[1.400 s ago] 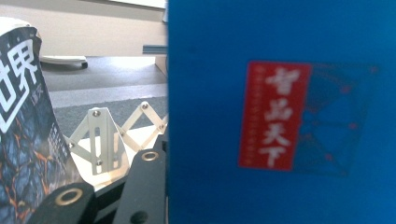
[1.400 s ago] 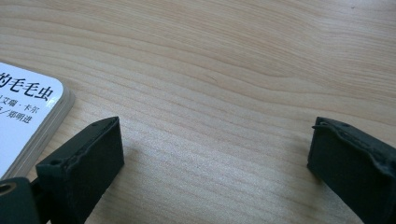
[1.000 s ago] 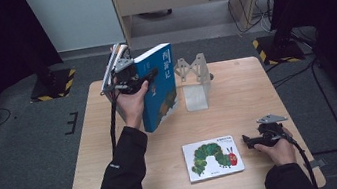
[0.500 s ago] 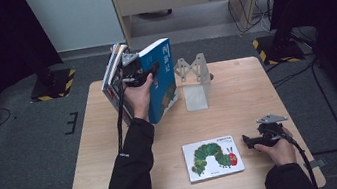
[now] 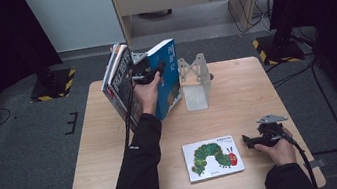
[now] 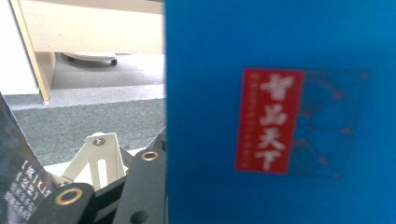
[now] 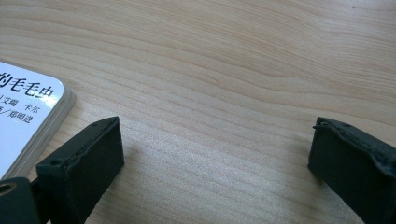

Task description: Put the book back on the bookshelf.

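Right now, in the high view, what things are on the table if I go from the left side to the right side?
Dark books → left gripper → blue book → clear stand → caterpillar book → right gripper.

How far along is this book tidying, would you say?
Probably midway. Nothing yet stands in the white bookend. In hand: the left gripper holds a blue book and a dark one tilted beside it. Left: the caterpillar book lies flat, with the right gripper open on the table beside it.
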